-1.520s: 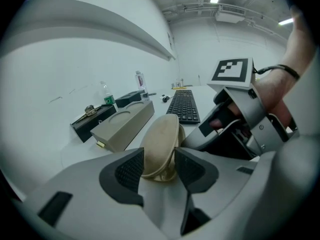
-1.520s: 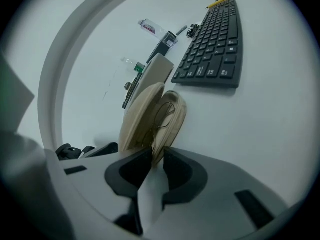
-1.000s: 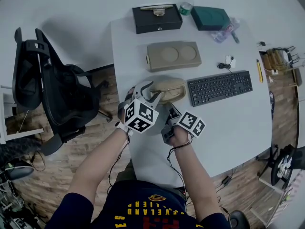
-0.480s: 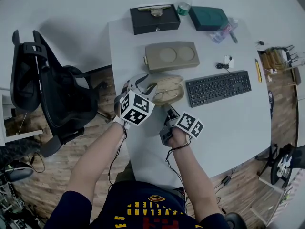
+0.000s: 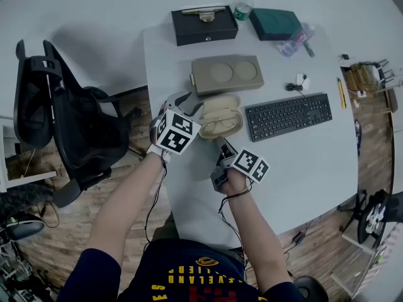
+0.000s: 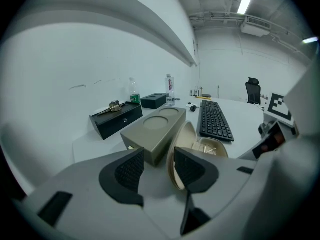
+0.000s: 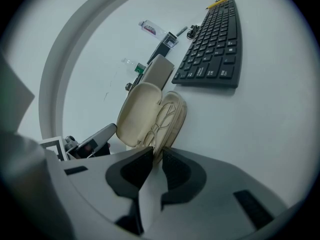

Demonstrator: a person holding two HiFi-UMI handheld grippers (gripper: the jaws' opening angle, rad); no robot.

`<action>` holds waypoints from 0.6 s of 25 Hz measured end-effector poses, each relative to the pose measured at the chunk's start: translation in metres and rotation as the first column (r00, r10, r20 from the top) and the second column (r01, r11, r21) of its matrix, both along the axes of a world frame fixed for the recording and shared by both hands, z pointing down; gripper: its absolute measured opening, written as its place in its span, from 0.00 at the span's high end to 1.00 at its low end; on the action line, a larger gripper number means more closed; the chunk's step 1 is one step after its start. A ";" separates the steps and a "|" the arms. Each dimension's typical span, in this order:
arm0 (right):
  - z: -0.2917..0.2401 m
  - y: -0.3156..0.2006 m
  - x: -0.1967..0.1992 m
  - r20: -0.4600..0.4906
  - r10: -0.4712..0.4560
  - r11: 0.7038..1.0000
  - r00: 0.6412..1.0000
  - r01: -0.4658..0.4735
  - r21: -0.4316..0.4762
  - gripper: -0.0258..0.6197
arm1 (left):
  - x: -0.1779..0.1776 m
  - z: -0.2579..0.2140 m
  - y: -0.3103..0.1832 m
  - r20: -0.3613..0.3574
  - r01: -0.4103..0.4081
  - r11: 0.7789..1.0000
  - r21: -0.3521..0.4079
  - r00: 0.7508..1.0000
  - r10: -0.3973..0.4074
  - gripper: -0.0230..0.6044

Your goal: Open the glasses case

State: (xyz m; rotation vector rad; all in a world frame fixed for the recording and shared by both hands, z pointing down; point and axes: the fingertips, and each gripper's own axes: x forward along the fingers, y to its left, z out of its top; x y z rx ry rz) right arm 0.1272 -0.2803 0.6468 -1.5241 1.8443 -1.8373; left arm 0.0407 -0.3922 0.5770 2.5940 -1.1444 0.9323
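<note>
The beige glasses case lies open on the white table, lid raised on its left side, glasses showing in the base. My left gripper hovers just left of the lid, open, with nothing between its pads. In the left gripper view the lid stands just beyond the right finger. My right gripper sits at the case's near end, shut on its rim. The right gripper view shows the case and glasses rising from between the pads.
A black keyboard lies right of the case. Behind it stands a tan box with two round recesses, then a black box, a green box and a bottle. A black office chair stands off the table's left edge.
The case's lid has swung up and open, baring the glasses. My left gripper has drawn leftward away from the lid. The right gripper has stayed put on the case's near end.
</note>
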 end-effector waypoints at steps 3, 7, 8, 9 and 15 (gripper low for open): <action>0.000 0.000 0.000 -0.001 0.001 1.000 1.000 -0.001 0.000 0.85 | -0.003 0.007 -0.005 -0.005 0.015 1.000 -0.027 1.000 -0.015 0.64; 0.000 0.000 0.000 -0.002 -0.002 1.000 1.000 0.002 0.000 0.85 | -0.007 0.014 -0.012 0.002 0.026 0.998 -0.055 1.000 -0.026 0.64; 0.000 0.000 0.000 -0.002 -0.003 1.000 1.000 0.003 0.000 0.85 | -0.008 0.016 -0.013 0.010 0.025 0.998 -0.058 1.000 -0.025 0.64; 0.000 0.000 0.000 -0.002 -0.004 1.000 1.000 0.004 0.001 0.85 | -0.009 0.018 -0.014 0.020 0.023 0.998 -0.059 1.000 -0.022 0.64; -0.001 -0.001 0.001 -0.010 -0.012 1.000 1.000 0.012 0.001 0.85 | -0.013 0.028 -0.020 0.045 0.030 0.997 -0.074 0.999 -0.026 0.64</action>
